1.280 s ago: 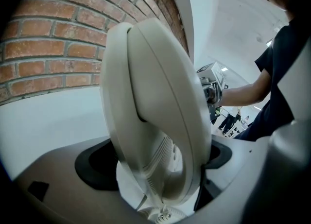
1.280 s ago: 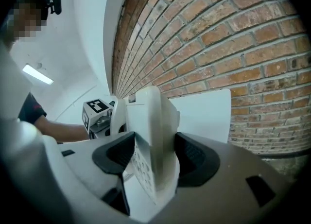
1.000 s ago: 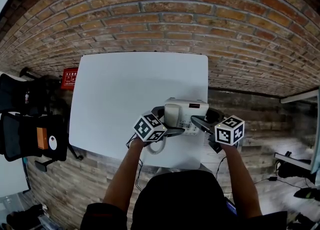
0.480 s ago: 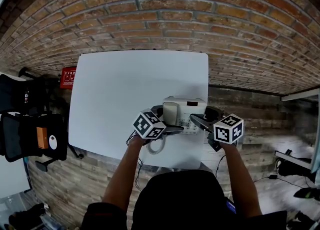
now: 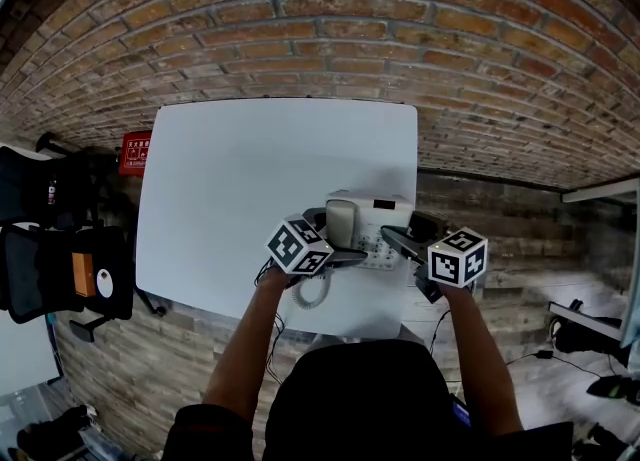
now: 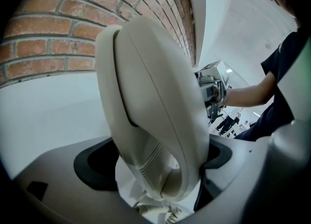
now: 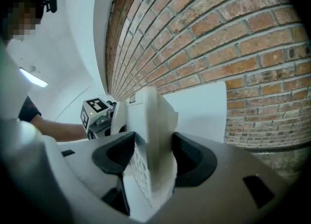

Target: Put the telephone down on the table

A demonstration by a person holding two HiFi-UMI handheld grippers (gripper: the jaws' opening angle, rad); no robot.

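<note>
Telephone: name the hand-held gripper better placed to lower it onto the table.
Probably right: the right hand-held gripper clamps the telephone body, the left hand-held gripper only its handset, which could lift off.

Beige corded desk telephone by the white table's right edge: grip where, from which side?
Two holds. The left gripper comes from the left of the telephone and clamps the cradled handset across its narrow bar. The right gripper comes from the right and pinches the body's thin side edge. The body looks too wide for one jaw span; opposite holds should keep it level.
</note>
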